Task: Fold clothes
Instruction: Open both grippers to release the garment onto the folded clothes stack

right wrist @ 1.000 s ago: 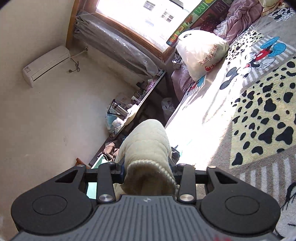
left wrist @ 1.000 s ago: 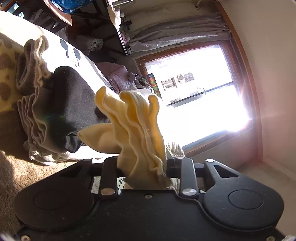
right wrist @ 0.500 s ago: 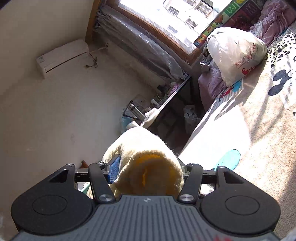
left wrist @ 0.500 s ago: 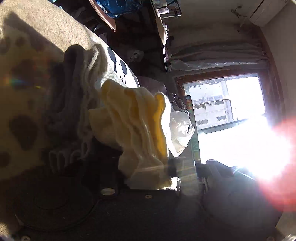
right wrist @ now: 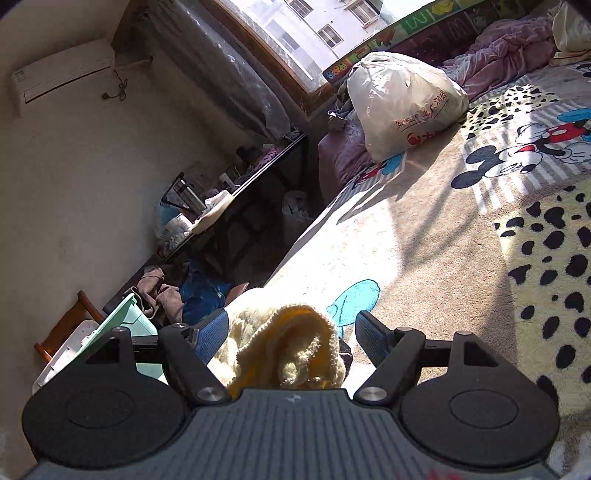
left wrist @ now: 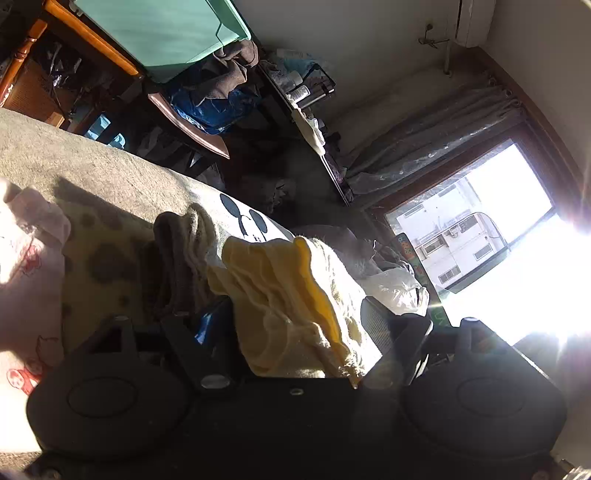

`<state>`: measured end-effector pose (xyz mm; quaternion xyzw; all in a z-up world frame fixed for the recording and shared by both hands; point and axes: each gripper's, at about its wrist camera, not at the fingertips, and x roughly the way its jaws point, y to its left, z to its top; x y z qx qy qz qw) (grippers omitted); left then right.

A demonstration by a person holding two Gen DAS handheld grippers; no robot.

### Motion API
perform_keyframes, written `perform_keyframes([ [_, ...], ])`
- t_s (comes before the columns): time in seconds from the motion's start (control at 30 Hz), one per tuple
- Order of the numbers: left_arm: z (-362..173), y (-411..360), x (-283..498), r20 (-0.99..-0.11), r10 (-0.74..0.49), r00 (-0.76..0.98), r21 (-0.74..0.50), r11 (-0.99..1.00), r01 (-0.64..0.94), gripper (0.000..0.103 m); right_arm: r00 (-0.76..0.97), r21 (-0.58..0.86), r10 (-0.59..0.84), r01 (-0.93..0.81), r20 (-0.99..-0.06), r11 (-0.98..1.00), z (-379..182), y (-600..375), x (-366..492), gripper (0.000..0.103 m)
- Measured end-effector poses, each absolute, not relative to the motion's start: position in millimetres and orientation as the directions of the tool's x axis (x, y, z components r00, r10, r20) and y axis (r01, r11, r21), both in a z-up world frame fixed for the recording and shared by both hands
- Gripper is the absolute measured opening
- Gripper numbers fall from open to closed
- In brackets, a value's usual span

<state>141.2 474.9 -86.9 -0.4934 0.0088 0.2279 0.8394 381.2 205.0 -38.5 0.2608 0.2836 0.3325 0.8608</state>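
A folded pale-yellow knit garment (left wrist: 288, 295) lies between the fingers of my left gripper (left wrist: 295, 321), on the bed next to a stack of folded grey-brown clothes (left wrist: 177, 266). The left jaws are opening; the blue left pad (left wrist: 210, 325) and the right finger (left wrist: 380, 328) stand off the cloth. In the right wrist view the same yellow garment (right wrist: 284, 343) bulges between the fingers of my right gripper (right wrist: 291, 328). Those jaws are opening too, with a gap showing at the right pad (right wrist: 369, 332).
The bed carries a cartoon-mouse blanket (right wrist: 443, 229). A full white plastic bag (right wrist: 402, 103) sits at its head by the window (left wrist: 480, 229). A pink printed garment (left wrist: 26, 280) lies at the left. Beside the bed stand a wooden chair (left wrist: 188, 122), a green bin (left wrist: 166, 33) and a cluttered rack (right wrist: 236, 192).
Both pairs of jaws were shut on the yellow garment and have spread apart, letting it go. The garment has come down beside the folded stack, and both views have swung.
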Motion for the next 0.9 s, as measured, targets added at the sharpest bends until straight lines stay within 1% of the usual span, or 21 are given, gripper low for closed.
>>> perform_keyframes([
  [0.03,-84.9,467.6,135.0,-0.261,0.418,0.87,-0.807,0.4,-0.434,0.076,0.611,0.623,0.715,-0.424,-0.339,0.658,-36.0,194.7,372.7,0.079],
  [0.1,-83.5,452.9,126.1,-0.271,0.453,0.849,-0.802,0.382,-0.459,0.076,0.604,0.58,0.698,-0.43,-0.385,0.692,-31.9,172.1,351.5,0.081],
  [0.13,-80.7,444.2,124.4,-0.271,0.454,0.849,-0.796,0.391,-0.463,0.076,0.6,0.557,0.689,-0.435,-0.406,0.707,-30.1,162.2,341.2,0.082],
  [0.2,-76.0,424.7,126.7,-0.275,0.433,0.858,-0.78,0.421,-0.462,0.077,0.594,0.496,0.659,-0.443,-0.461,0.746,-26.6,134.9,312.5,0.089],
  [0.23,-75.9,411.9,127.0,-0.279,0.407,0.87,-0.777,0.437,-0.454,0.078,0.593,0.472,0.645,-0.444,-0.483,0.762,-25.8,121.1,299.1,0.091],
  [0.27,-75.8,399.2,127.3,-0.284,0.38,0.88,-0.773,0.453,-0.445,0.081,0.594,0.449,0.627,-0.439,-0.504,0.778,-25.5,104.8,283.6,0.095],
  [0.3,-75.8,385.9,126.8,-0.291,0.35,0.891,-0.768,0.47,-0.435,0.087,0.595,0.436,0.614,-0.433,-0.519,0.789,-25.8,88.7,269.1,0.096],
  [0.4,-81.5,337.5,121.4,-0.352,0.223,0.909,-0.734,0.536,-0.416,0.095,0.596,0.423,0.583,-0.402,-0.553,0.812,-30.7,38.8,228.3,0.1],
  [0.47,-87.3,301.6,121.0,-0.407,0.128,0.905,-0.7,0.592,-0.399,0.096,0.602,0.436,0.562,-0.359,-0.567,0.825,-37.9,-0.1,200.1,0.102],
  [0.53,-92.0,255.4,115.9,-0.467,0.057,0.883,-0.647,0.658,-0.385,0.096,0.616,0.449,0.532,-0.302,-0.582,0.841,-46.3,-38.2,173.7,0.102],
  [0.7,-95.6,168.8,102.6,-0.548,-0.045,0.835,-0.507,0.812,-0.289,0.102,0.651,0.471,0.46,-0.174,-0.604,0.865,-64.2,-110.9,115.5,0.103],
  [0.8,-96.2,127.6,89.5,-0.584,-0.054,0.81,-0.398,0.888,-0.228,0.102,0.681,0.48,0.421,-0.115,-0.599,0.87,-71.0,-148.3,84.4,0.103],
  [0.9,-95.5,93.8,72.9,-0.617,-0.019,0.787,-0.274,0.942,-0.192,0.102,0.718,0.461,0.363,-0.067,-0.593,0.885,-74.3,-177.1,62.2,0.103],
])
